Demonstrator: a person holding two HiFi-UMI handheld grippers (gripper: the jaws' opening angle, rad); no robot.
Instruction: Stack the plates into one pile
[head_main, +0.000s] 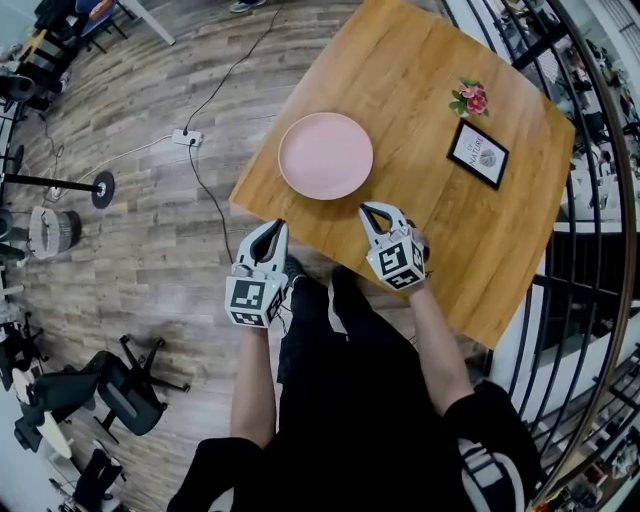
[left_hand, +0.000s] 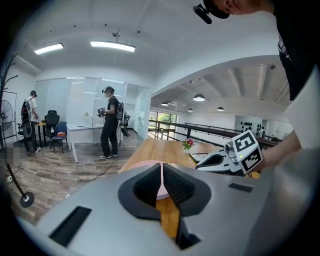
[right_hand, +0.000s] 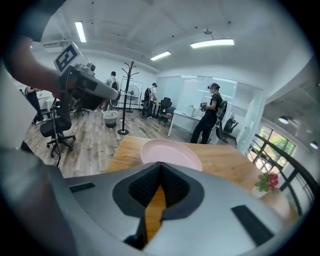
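Observation:
A pink plate (head_main: 325, 155) lies on the wooden table (head_main: 420, 90) near its left corner; it may be a pile, but I cannot tell how many plates. The plate (left_hand: 145, 167) shows beyond the left jaws, and the plate (right_hand: 170, 152) beyond the right ones. My left gripper (head_main: 277, 228) hangs at the table's near edge, shut on nothing. My right gripper (head_main: 371, 211) is over the table just right of the plate, shut and empty. In the left gripper view the right gripper (left_hand: 200, 165) shows at the right.
A framed card (head_main: 477, 153) and a small flower pot (head_main: 470, 97) stand on the table's far right. A black railing (head_main: 590, 150) runs along the right. A cable and power strip (head_main: 187, 137) lie on the floor at left. People stand by desks (right_hand: 210, 120) further off.

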